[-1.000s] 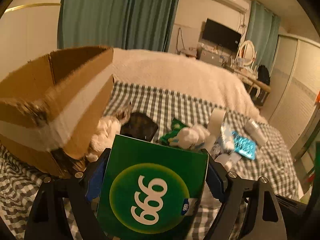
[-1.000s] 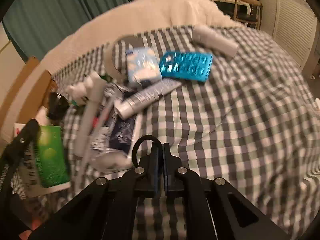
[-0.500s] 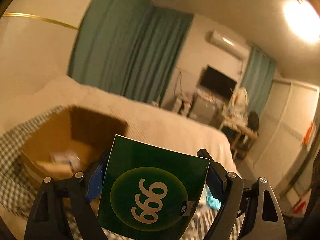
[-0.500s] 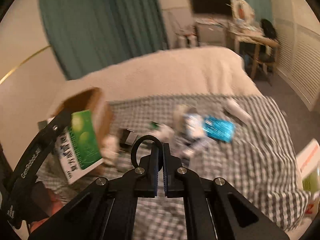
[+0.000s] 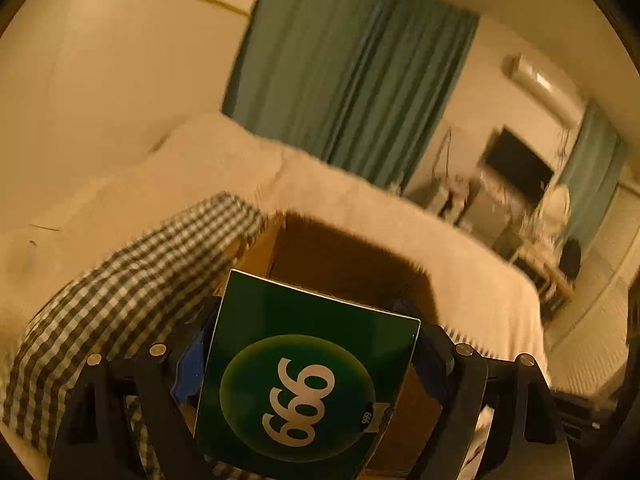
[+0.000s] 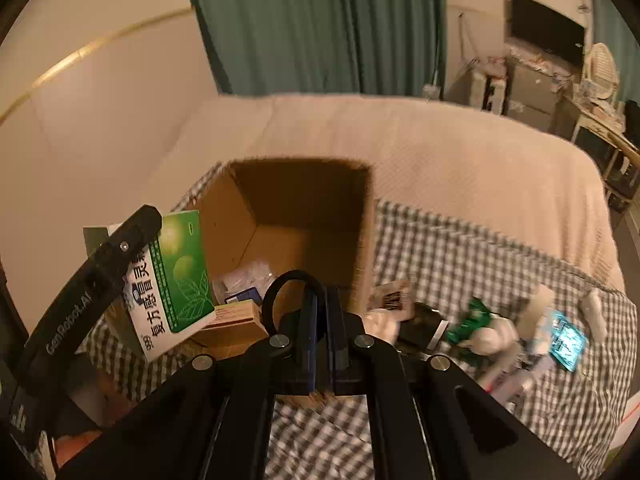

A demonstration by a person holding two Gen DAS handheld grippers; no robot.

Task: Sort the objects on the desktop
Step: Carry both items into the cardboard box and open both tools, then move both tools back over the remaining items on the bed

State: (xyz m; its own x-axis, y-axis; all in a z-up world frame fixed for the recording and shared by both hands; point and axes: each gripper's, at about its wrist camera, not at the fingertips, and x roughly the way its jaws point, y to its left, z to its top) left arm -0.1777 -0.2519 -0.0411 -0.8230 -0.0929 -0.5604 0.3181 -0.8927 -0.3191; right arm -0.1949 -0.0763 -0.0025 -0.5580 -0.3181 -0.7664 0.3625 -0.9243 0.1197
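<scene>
The green medicine box (image 5: 304,384) is clamped across its width between the blue pads of the left gripper (image 5: 308,364), printed face toward the camera, the jaws standing wide because the box is wide; in the right wrist view the same box (image 6: 172,280) hangs at the left wall of the open cardboard carton (image 6: 288,216), just above and outside its rim, not yet inside. The grip on the two narrow sides leaves the lower end free, which in my judgement suits a drop straight into the carton.

The carton stands on the checked cloth (image 6: 460,248) at the left end of the bed, open mouth up; a few small packets (image 6: 244,280) already lie on its floor, so sorting is judged part done. The right gripper (image 6: 320,312) is closed with nothing between its fingers; it points down at the carton's near rim and appears idle.

Unsorted items remain in a loose row toward the right edge of the cloth: a green wrapper (image 6: 468,320), a white crumpled piece (image 6: 496,336), a blue blister pack (image 6: 568,340), a white tube (image 6: 592,312); several overlap and cannot be told apart in the blur.

Risk noted: the box sits close to the carton wall; release before it clears the rim could land it on the cloth.
</scene>
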